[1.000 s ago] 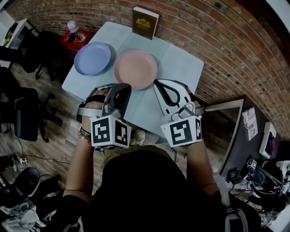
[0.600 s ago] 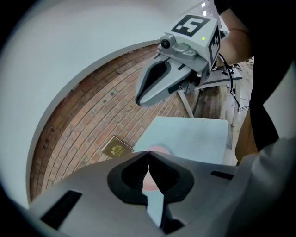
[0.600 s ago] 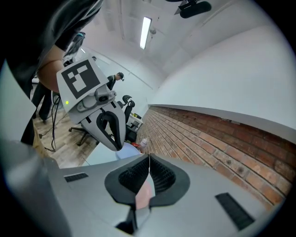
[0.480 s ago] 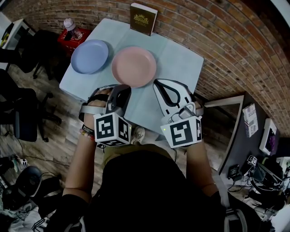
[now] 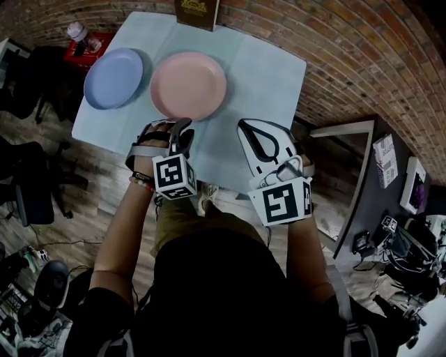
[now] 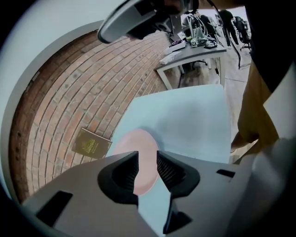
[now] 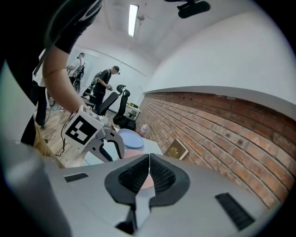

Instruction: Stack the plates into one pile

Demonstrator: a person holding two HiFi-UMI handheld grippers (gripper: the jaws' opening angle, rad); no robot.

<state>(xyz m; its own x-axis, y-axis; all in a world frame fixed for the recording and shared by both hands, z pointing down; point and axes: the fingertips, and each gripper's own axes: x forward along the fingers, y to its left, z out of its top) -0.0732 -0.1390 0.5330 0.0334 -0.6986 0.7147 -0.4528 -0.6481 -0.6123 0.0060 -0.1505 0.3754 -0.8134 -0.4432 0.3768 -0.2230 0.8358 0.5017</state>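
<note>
A pink plate (image 5: 188,85) lies in the middle of the pale blue table (image 5: 268,73), and a blue plate (image 5: 113,78) lies to its left, apart from it. My left gripper (image 5: 184,127) hovers just short of the pink plate's near rim. Its jaws are opening, and nothing is between them. The left gripper view shows the pink plate (image 6: 138,144) beyond the gap between the left gripper's jaws (image 6: 147,162). My right gripper (image 5: 252,131) is shut and empty over the table's near right part, with its jaws (image 7: 149,162) together.
A brown book (image 5: 197,12) stands against the brick wall at the table's far edge. A red crate with a bottle (image 5: 82,42) sits left of the table. Office chairs (image 5: 35,188) stand on the left, and a dark desk (image 5: 380,181) on the right.
My left gripper has moved forward to the pink plate's near rim and turned onto its side. The right gripper has hardly moved. The head view has shifted closer over the table.
</note>
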